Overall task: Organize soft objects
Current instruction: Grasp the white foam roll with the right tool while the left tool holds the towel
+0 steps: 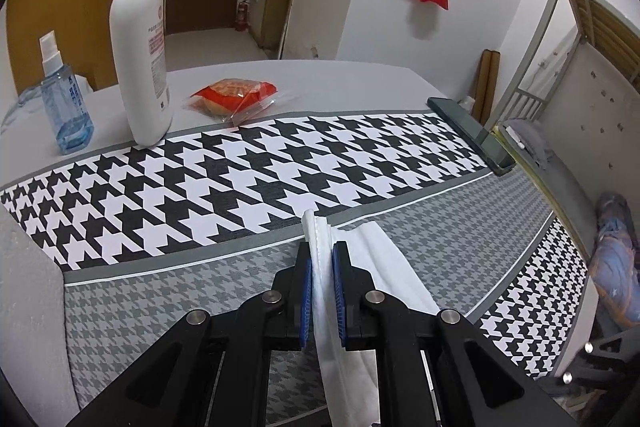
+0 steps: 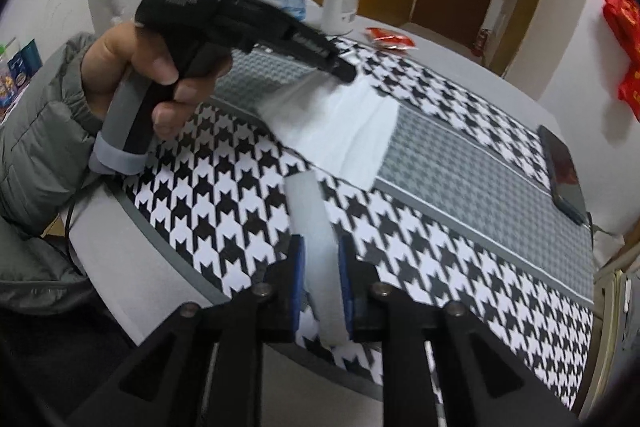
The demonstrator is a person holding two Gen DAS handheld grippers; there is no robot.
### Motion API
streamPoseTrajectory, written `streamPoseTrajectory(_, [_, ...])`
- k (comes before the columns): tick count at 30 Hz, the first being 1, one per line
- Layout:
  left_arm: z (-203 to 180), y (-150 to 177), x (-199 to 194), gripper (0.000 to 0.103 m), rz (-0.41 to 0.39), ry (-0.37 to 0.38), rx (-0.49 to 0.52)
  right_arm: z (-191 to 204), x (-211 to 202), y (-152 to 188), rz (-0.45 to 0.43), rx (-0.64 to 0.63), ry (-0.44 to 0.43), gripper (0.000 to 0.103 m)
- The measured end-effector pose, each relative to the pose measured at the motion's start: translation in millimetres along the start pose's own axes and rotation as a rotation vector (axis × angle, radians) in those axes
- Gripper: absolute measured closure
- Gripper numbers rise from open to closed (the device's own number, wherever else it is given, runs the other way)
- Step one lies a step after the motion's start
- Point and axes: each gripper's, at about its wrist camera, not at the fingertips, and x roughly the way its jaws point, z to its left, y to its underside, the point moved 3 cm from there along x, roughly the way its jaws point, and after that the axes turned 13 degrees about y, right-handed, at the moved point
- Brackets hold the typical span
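A white cloth (image 2: 344, 135) lies spread over the houndstooth table mat (image 2: 224, 187). My left gripper (image 1: 321, 255) is shut on one edge of the white cloth (image 1: 320, 291), which hangs between its blue pads. In the right wrist view the left gripper (image 2: 344, 73) is held by a hand and pinches the cloth's far corner. My right gripper (image 2: 321, 251) is shut on a folded strip of the same white cloth (image 2: 316, 227), lifted a little above the mat near the front edge.
A white pump bottle (image 1: 140, 59), a blue spray bottle (image 1: 66, 107) and a red snack packet (image 1: 234, 97) stand at the table's far side. A dark phone (image 1: 472, 131) lies at the mat's right edge. A bed frame (image 1: 560, 39) stands on the right.
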Motion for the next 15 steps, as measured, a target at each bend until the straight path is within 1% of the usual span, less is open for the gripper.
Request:
streamPoseTrajectory(1, [-0.5,0.2,-0.7,0.092,-0.001,0.002,0.000,0.6,1.9,0.0,0.000,-0.002,0.001,0.057])
streamPoseTrajectory(2, [-0.9,0.0,-0.8,0.092,-0.001,0.002,0.002,0.3,3.9,0.0,-0.002,-0.001,0.001,0.052])
streamPoseTrajectory(3, [-1.2,0.1,-1.1,0.092,-0.002,0.003,0.004,0.2,5.2,0.2,-0.003,0.002,-0.003,0.050])
streamPoseTrajectory(7, [-1.7,0.4,-2.0,0.092,0.000,0.002,0.004,-2.0,13.0,0.7,0.014,0.026,-0.041,0.050])
streamPoseTrajectory(11, [-2.1,-0.8,-2.4,0.092,-0.004,-0.004,0.000,-3.1,17.2,0.0,0.000,0.015,-0.049,0.050])
streamPoseTrajectory(12, [-2.9,-1.2,-2.3,0.092,-0.005,-0.002,0.003,-3.2,18.4,0.6,-0.004,0.012,-0.055,0.051])
streamPoseTrajectory(14, [-3.4,-1.2,-2.6,0.092,-0.007,-0.004,0.005,-2.3,18.4,1.3,-0.007,0.015,-0.087,0.063])
streamPoseTrajectory(15, [-3.3,-1.2,-3.2,0.092,-0.008,-0.007,0.006,-2.5,17.4,2.3,-0.004,0.008,-0.072,0.076])
